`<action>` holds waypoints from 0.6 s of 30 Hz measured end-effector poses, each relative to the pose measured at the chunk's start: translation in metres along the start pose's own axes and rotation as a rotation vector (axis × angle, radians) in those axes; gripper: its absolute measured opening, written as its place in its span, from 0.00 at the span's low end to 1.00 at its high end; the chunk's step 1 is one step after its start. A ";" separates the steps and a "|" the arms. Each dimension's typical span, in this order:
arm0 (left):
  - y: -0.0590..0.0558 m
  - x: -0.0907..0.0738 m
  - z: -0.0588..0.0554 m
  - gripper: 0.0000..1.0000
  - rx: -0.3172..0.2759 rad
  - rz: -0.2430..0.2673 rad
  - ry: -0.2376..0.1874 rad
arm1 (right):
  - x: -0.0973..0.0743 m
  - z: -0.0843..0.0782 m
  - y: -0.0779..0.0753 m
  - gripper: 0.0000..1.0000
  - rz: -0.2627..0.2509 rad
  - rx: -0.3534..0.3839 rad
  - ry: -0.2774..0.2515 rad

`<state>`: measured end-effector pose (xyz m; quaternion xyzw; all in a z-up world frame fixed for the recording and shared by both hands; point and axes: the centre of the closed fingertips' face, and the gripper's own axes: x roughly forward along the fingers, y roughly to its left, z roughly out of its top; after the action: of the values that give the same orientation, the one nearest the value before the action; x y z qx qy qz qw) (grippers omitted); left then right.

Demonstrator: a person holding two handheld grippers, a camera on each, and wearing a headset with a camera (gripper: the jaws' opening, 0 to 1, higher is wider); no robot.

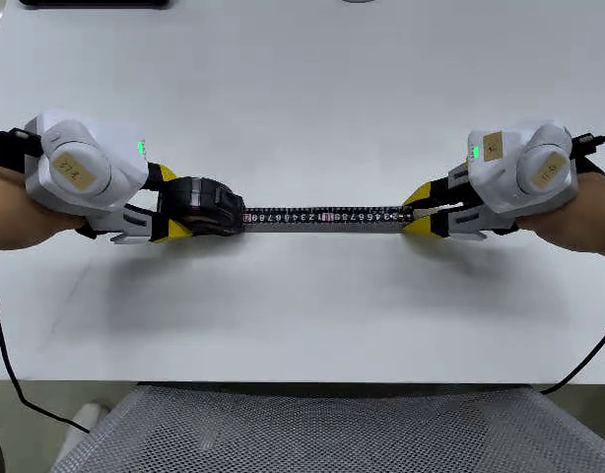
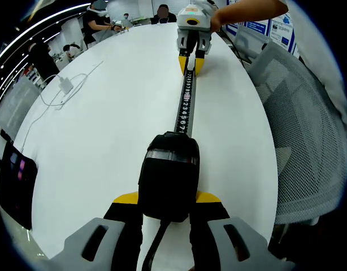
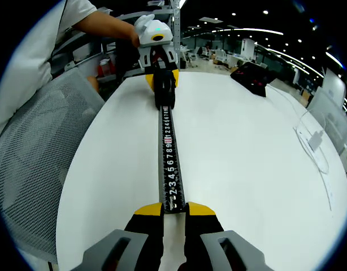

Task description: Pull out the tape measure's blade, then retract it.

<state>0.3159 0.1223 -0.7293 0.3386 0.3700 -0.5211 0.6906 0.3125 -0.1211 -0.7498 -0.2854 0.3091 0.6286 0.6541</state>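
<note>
A black tape measure case (image 1: 203, 205) lies on the white table, and my left gripper (image 1: 174, 202) is shut on it; the case (image 2: 169, 174) sits between the yellow-tipped jaws in the left gripper view. Its blade (image 1: 327, 214) runs straight out to the right, numbers up. My right gripper (image 1: 419, 209) is shut on the blade's end hook. In the right gripper view the blade (image 3: 169, 164) stretches from my right gripper (image 3: 173, 210) to the case (image 3: 164, 86). In the left gripper view the blade (image 2: 186, 104) reaches the right gripper (image 2: 191, 63).
White table (image 1: 312, 108) with open room beyond the blade. A mesh chair (image 1: 332, 429) stands at the near edge. A black device (image 3: 250, 73) and a white charger with cable (image 2: 66, 86) lie on the far side. People sit at the table's end.
</note>
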 end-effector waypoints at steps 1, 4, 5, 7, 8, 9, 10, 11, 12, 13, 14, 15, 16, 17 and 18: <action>0.000 0.000 0.000 0.26 0.000 0.000 0.001 | -0.001 -0.001 0.000 0.09 0.000 0.000 0.002; 0.000 0.000 0.000 0.26 0.000 -0.001 0.002 | -0.004 -0.003 -0.001 0.09 -0.001 0.001 0.005; 0.000 0.000 0.000 0.26 0.001 0.000 0.002 | -0.004 -0.004 -0.001 0.09 -0.002 0.001 0.007; 0.000 0.000 0.000 0.26 0.002 -0.001 0.003 | -0.006 -0.006 -0.001 0.09 -0.002 0.004 0.010; 0.000 0.000 0.000 0.26 0.002 -0.001 0.003 | -0.007 -0.007 -0.001 0.09 -0.003 0.004 0.011; 0.000 0.000 0.000 0.26 0.001 -0.001 0.003 | -0.008 -0.009 -0.001 0.09 -0.002 0.006 0.013; -0.001 0.000 0.001 0.26 0.001 -0.001 0.003 | -0.008 -0.010 -0.001 0.09 -0.003 0.007 0.015; -0.001 0.000 0.001 0.26 0.001 -0.001 0.003 | -0.009 -0.011 -0.001 0.09 -0.003 0.009 0.016; -0.001 0.000 0.001 0.26 0.001 -0.001 0.003 | -0.010 -0.013 -0.001 0.09 -0.002 0.010 0.020; -0.001 0.000 0.001 0.26 0.001 -0.001 0.003 | -0.010 -0.014 -0.001 0.09 -0.002 0.010 0.022; 0.000 0.000 0.001 0.26 0.000 -0.001 0.003 | -0.011 -0.015 -0.001 0.09 -0.003 0.011 0.023; 0.000 0.000 0.001 0.26 0.000 -0.001 0.004 | -0.012 -0.015 -0.001 0.09 -0.004 0.011 0.023; 0.000 0.000 0.001 0.26 0.000 -0.001 0.003 | -0.012 -0.016 0.000 0.09 -0.003 0.013 0.024; 0.000 0.000 0.001 0.26 0.000 -0.001 0.003 | -0.012 -0.017 -0.001 0.09 -0.006 0.011 0.025; 0.000 0.000 0.001 0.26 0.000 -0.001 0.004 | -0.013 -0.018 -0.001 0.09 -0.006 0.012 0.026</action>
<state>0.3156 0.1215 -0.7291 0.3391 0.3716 -0.5208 0.6897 0.3124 -0.1428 -0.7516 -0.2906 0.3204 0.6212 0.6535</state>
